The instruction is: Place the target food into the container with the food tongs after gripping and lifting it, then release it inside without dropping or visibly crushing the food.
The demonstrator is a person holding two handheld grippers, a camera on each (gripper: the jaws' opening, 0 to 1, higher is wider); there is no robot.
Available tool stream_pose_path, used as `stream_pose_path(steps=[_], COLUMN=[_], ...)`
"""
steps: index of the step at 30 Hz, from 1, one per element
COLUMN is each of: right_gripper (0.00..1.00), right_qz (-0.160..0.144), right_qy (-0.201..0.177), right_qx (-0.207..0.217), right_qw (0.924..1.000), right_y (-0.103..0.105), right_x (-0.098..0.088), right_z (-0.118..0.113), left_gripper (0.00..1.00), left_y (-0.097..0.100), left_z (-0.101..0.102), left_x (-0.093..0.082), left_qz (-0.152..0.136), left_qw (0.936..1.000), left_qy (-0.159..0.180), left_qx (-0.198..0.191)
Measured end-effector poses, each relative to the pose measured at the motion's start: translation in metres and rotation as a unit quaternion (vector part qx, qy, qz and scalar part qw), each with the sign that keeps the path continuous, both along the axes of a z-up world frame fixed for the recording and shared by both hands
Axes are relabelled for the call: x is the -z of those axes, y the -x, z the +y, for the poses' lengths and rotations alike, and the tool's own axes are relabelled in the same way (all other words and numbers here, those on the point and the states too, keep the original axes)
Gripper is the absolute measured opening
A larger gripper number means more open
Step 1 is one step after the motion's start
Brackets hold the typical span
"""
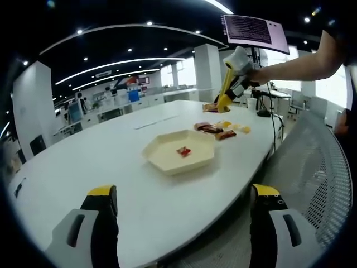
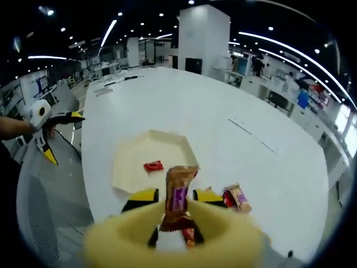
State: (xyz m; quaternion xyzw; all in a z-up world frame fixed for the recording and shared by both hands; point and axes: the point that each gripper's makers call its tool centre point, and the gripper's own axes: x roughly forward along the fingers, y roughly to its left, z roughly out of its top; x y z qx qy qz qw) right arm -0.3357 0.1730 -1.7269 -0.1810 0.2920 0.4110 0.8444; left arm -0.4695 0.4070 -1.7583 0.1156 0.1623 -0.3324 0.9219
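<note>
The right gripper [image 2: 174,215] is clamped on a pair of pale yellow plastic food tongs [image 2: 173,240], and the tongs in turn pinch a brown and purple wrapped snack bar [image 2: 178,195], held upright with its long axis pointing away from the camera. Just beyond the bar's upper end, on the white oval surface [image 2: 223,111], sits the cream hexagonal paper tray [image 2: 129,162], with a small red wrapped sweet [image 2: 153,165] already lying in it. So the tray lies ahead and slightly left of the held bar; I judge a short forward carry would bring it over the rim.

More wrapped snacks [image 2: 237,198] lie right of the tongs. In the left gripper view the right hand [image 1: 254,75] is raised beyond the tray [image 1: 179,152], forearm stretched out over the surface. The left gripper [image 1: 184,209] hangs wide open and empty at the near edge, well apart from the tray.
</note>
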Motion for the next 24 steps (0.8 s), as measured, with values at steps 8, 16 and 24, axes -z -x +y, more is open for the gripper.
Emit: stream_pose_path(steps=[8, 16, 24], right_gripper=[0.23, 0.23, 0.27], right_qz=[-0.003, -0.008, -0.005], right_qy=[0.002, -0.002, -0.007], right_qx=[-0.03, -0.055, -0.072], right_qw=[0.9995, 0.9984, 0.9973], right_y=[-0.011, -0.023, -0.028], right_x=[-0.001, -0.007, -0.008], right_z=[0.034, 0.066, 0.083], left_gripper=[0.93, 0.9, 0.88], left_y=[0.0, 0.001, 0.001], left_z=[0.0, 0.0, 0.0], left_x=[0.0, 0.0, 0.0], left_qz=[0.001, 0.001, 0.001], left_qw=[1.0, 1.0, 1.0], left_qy=[0.0, 0.001, 0.001], left_qx=[0.0, 0.002, 0.001])
